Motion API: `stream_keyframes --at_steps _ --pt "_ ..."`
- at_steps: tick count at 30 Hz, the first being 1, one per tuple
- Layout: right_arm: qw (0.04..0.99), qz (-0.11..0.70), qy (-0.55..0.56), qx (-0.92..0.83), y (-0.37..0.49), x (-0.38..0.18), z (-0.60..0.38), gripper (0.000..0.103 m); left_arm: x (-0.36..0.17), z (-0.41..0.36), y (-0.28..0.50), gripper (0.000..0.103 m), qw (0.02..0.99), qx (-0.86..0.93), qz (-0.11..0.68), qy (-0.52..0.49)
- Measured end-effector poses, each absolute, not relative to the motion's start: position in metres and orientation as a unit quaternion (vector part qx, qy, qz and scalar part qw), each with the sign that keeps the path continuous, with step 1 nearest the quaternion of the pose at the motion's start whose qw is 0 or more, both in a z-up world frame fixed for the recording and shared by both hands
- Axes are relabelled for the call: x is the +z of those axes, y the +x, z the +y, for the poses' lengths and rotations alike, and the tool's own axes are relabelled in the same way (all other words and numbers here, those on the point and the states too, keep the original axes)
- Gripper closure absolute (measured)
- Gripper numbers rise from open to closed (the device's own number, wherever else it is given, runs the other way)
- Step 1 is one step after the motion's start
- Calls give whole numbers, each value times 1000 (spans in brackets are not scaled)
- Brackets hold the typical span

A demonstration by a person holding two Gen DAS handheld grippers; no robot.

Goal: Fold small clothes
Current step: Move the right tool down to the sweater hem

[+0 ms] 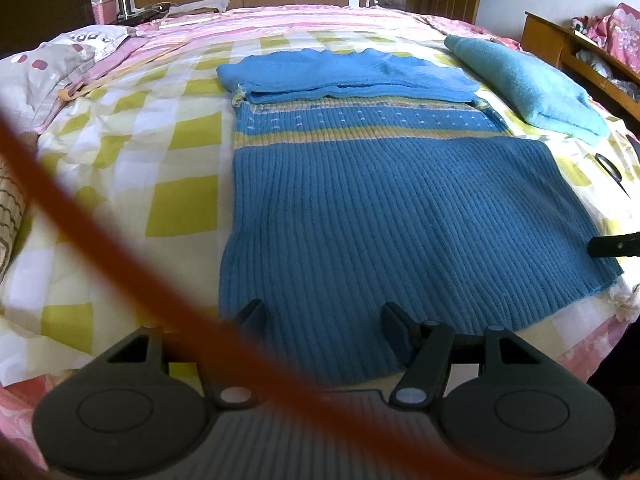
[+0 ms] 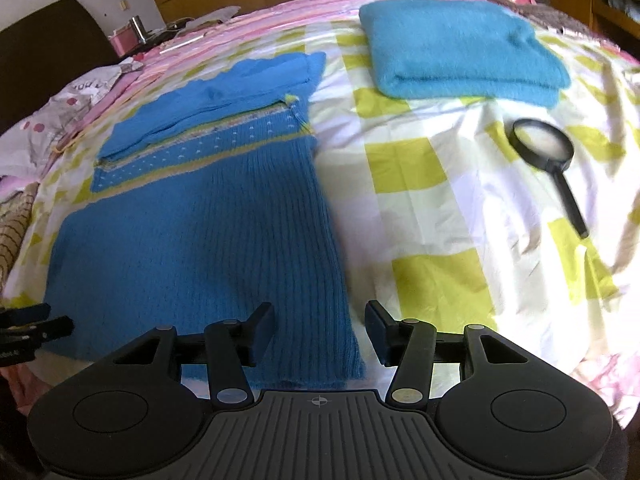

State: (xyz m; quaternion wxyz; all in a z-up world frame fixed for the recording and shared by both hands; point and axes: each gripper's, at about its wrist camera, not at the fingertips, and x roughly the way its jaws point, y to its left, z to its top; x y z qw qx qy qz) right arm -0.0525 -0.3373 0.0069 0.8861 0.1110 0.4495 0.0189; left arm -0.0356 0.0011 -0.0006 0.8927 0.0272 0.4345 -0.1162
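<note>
A blue ribbed knit sweater (image 1: 380, 208) with a yellow patterned band lies flat on the bed, sleeves folded across its top. It also shows in the right wrist view (image 2: 192, 240). My left gripper (image 1: 324, 324) is open and empty over the sweater's near hem, left part. My right gripper (image 2: 320, 328) is open and empty over the hem's right corner. The right gripper's tip (image 1: 612, 244) shows at the right edge of the left wrist view; the left gripper (image 2: 28, 324) shows at the left edge of the right wrist view.
A folded teal sweater (image 2: 460, 48) lies at the far right of the bed (image 2: 420, 208). A black magnifying glass (image 2: 548, 152) lies right of the sweater. Pillows (image 1: 60, 64) sit at the left. A blurred orange cord (image 1: 120, 248) crosses the left wrist view.
</note>
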Motion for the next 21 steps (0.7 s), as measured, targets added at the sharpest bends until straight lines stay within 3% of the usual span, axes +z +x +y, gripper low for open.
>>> stream_keyframes --at_steps 6,12,21 --pt "881 453 128 43 -48 5 -335 56 1 7 -37 50 896 -109 431 12" --pt "872 456 168 52 -47 3 -344 68 3 16 -35 68 896 -104 432 -10" --pt "866 454 200 58 -37 3 -346 66 12 25 -32 69 907 -81 413 -20"
